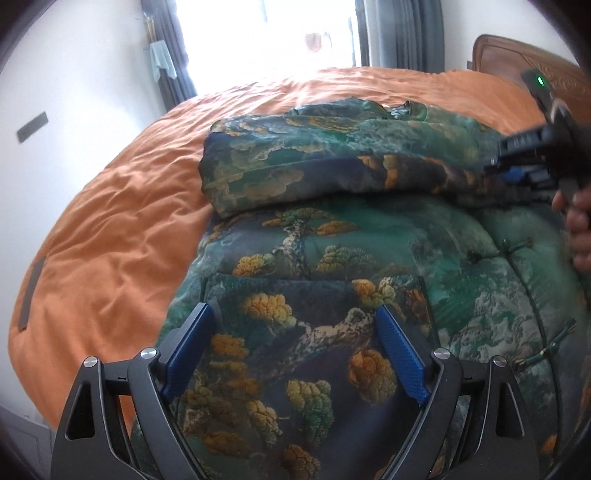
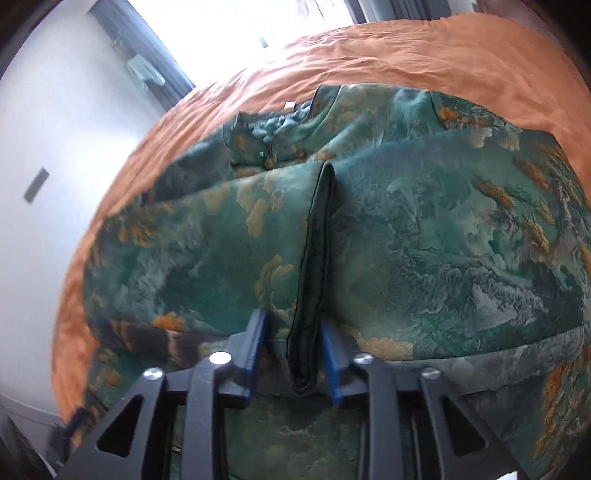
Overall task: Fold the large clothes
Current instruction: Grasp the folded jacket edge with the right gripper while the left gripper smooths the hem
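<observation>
A large padded jacket point(image 1: 332, 258) with a green, blue and gold landscape print lies on an orange bed; it also fills the right wrist view point(image 2: 424, 240). One sleeve point(image 1: 332, 166) is folded across its upper part. My left gripper point(image 1: 295, 317) is open, its blue fingers spread just above the jacket's lower panel, holding nothing. My right gripper point(image 2: 293, 332) has its fingers narrowly apart around the dark cuff edge point(image 2: 314, 277) of a sleeve; whether they pinch it is unclear. The right gripper also shows in the left wrist view point(image 1: 517, 173), at the sleeve's right end.
The orange bedspread point(image 1: 110, 221) stretches left and behind the jacket. A wooden headboard point(image 1: 517, 55) stands at the back right. A bright window with grey curtains point(image 1: 406, 29) and a white wall point(image 1: 55, 92) lie beyond the bed.
</observation>
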Demonstrator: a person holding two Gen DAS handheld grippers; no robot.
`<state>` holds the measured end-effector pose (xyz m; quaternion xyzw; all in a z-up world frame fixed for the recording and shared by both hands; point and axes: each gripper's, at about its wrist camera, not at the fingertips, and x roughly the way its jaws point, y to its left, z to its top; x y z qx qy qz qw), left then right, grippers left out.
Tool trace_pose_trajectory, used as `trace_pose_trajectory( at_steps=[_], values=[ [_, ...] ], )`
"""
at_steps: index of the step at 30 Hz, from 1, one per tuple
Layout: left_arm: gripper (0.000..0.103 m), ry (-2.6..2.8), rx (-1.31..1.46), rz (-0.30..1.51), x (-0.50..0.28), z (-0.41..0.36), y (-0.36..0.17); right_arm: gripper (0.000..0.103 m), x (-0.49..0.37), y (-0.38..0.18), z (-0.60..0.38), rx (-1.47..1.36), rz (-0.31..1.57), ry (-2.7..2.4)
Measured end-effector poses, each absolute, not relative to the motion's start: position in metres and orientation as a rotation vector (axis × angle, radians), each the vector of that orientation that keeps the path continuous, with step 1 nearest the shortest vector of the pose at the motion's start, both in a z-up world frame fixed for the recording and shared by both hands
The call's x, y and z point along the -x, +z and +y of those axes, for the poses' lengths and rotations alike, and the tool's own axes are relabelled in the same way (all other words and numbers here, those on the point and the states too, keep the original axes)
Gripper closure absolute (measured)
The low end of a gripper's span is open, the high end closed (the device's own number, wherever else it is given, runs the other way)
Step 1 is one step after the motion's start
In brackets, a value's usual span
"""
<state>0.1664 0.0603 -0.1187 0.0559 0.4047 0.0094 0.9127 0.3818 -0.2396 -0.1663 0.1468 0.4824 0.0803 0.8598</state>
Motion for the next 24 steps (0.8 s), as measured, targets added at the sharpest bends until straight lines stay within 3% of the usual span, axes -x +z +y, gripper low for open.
trace_pose_trajectory(
  at_steps=[3,7,9,11,13,17,20,23,24],
  values=[
    [0.013,0.011,-0.019,0.832,-0.182,0.081,-0.097,0.052,-0.363,-0.144,-0.235,-0.215,0.924,0.149],
    [0.014,-0.017,0.103,0.813,-0.231,0.103,-0.069,0.051,-0.336,-0.102,-0.231,-0.130,0.702,0.143],
    [0.023,-0.044,0.094,0.824,-0.264,0.097,-0.069,0.052,-0.346,-0.099,-0.220,-0.096,0.686,0.243],
    [0.045,-0.041,0.072,0.861,-0.298,0.089,-0.083,0.052,-0.362,-0.112,-0.209,-0.074,0.744,0.299],
    [0.050,0.007,0.044,0.946,-0.329,0.084,-0.115,0.052,-0.386,-0.144,-0.199,-0.039,0.858,0.302],
    [0.050,0.034,0.035,1.016,-0.346,0.080,-0.162,0.052,-0.408,-0.190,-0.199,-0.079,0.948,0.315],
    [0.049,0.054,-0.020,1.009,-0.338,0.067,-0.150,0.052,-0.408,-0.191,-0.204,-0.114,0.939,0.322],
    [0.035,-0.007,0.023,0.968,-0.336,0.062,-0.121,0.052,-0.406,-0.193,-0.201,-0.103,0.915,0.326],
    [0.035,-0.021,0.051,0.952,-0.340,0.061,-0.111,0.052,-0.405,-0.193,-0.201,-0.097,0.909,0.324]
  ],
)
